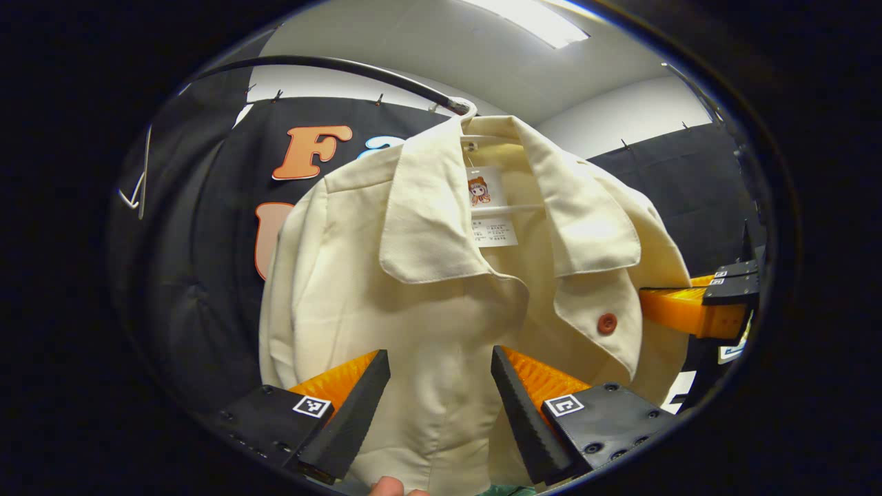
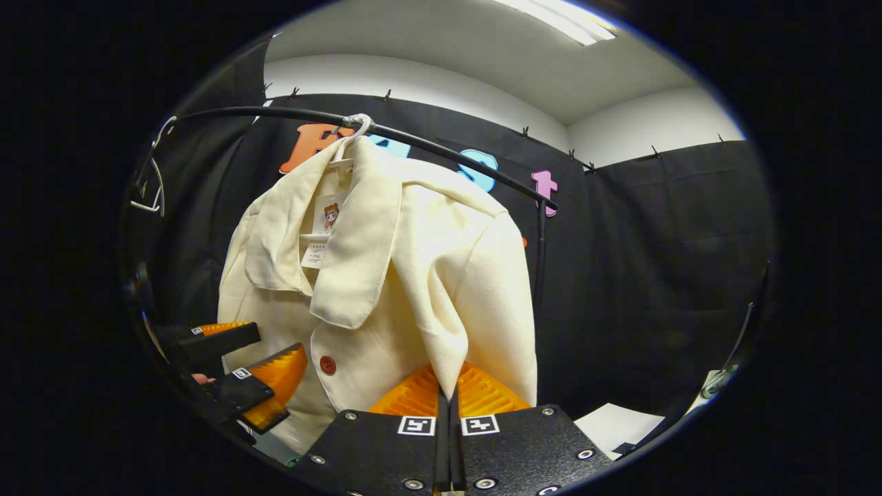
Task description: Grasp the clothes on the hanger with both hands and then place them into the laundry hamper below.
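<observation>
A cream jacket hangs from a white hanger hooked near the left end of a black rail. In the left gripper view, the left gripper has its fingers spread apart in front of the jacket's front panel, with the cloth between them but not pinched. To the right of the red button, the right gripper has its fingers pressed together on a fold of the jacket's right sleeve.
</observation>
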